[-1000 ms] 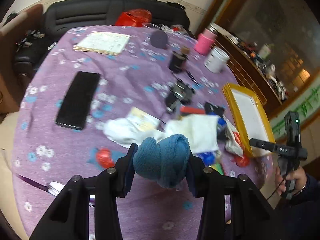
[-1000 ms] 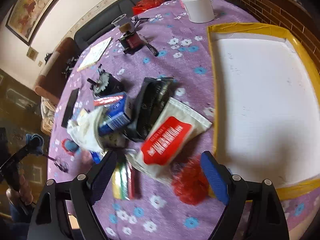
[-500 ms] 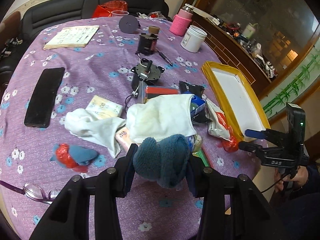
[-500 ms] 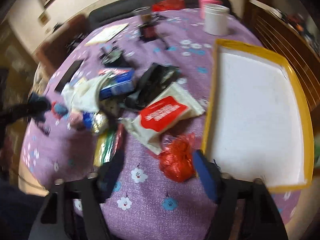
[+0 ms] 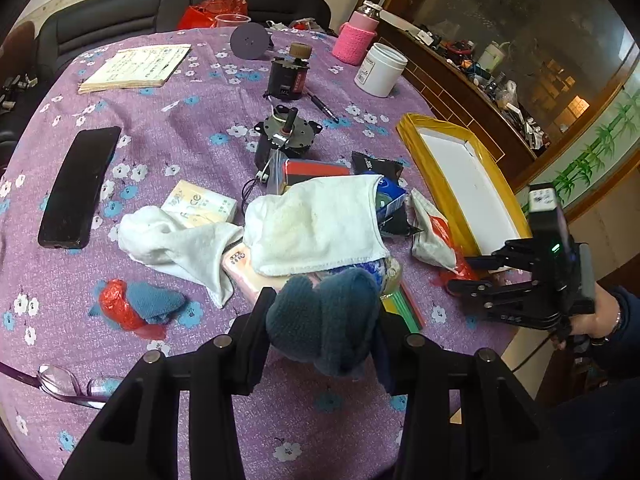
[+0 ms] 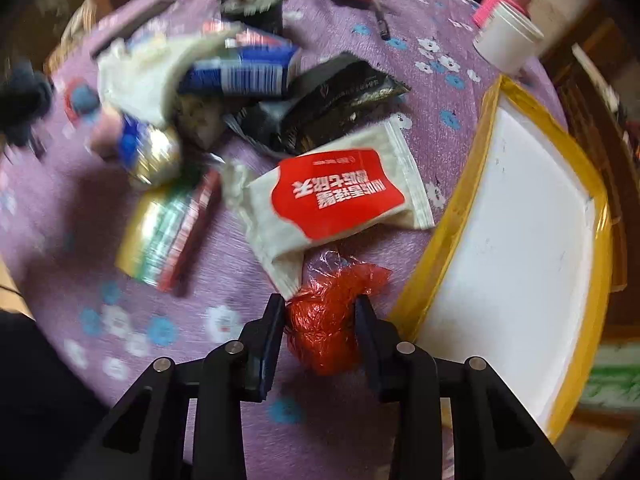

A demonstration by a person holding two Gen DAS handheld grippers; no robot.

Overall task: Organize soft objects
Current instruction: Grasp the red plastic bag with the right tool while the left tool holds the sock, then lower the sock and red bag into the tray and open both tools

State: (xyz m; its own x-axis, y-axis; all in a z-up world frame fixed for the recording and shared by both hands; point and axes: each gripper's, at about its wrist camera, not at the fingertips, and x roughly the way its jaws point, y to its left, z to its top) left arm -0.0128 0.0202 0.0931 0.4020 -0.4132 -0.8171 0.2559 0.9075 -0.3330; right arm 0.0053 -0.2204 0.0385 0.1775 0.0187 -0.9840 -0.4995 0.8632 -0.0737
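Observation:
My left gripper [image 5: 322,330] is shut on a rolled dark blue sock [image 5: 324,322] and holds it above the near part of the purple table. My right gripper [image 6: 320,332] has its jaws around a crumpled red plastic bag [image 6: 326,316] that lies on the cloth beside the yellow-rimmed white tray [image 6: 516,240]; both pads touch the bag. White towels [image 5: 316,220] lie over the clutter pile. Another blue sock with a red bag [image 5: 138,306] lies at the left. The right gripper also shows in the left wrist view [image 5: 472,276].
A white-and-red packet [image 6: 336,196], a black pouch [image 6: 340,96], a blue box [image 6: 244,72], pens and a motor [image 5: 286,130] crowd the table's middle. A phone [image 5: 78,188], a notebook [image 5: 136,66], glasses [image 5: 60,380], a white jar [image 5: 380,70] and a pink bottle [image 5: 356,38] stand around.
My right gripper has moved down and forward to the red bag and narrowed its jaws around it. My left gripper has swung right with the blue sock still held.

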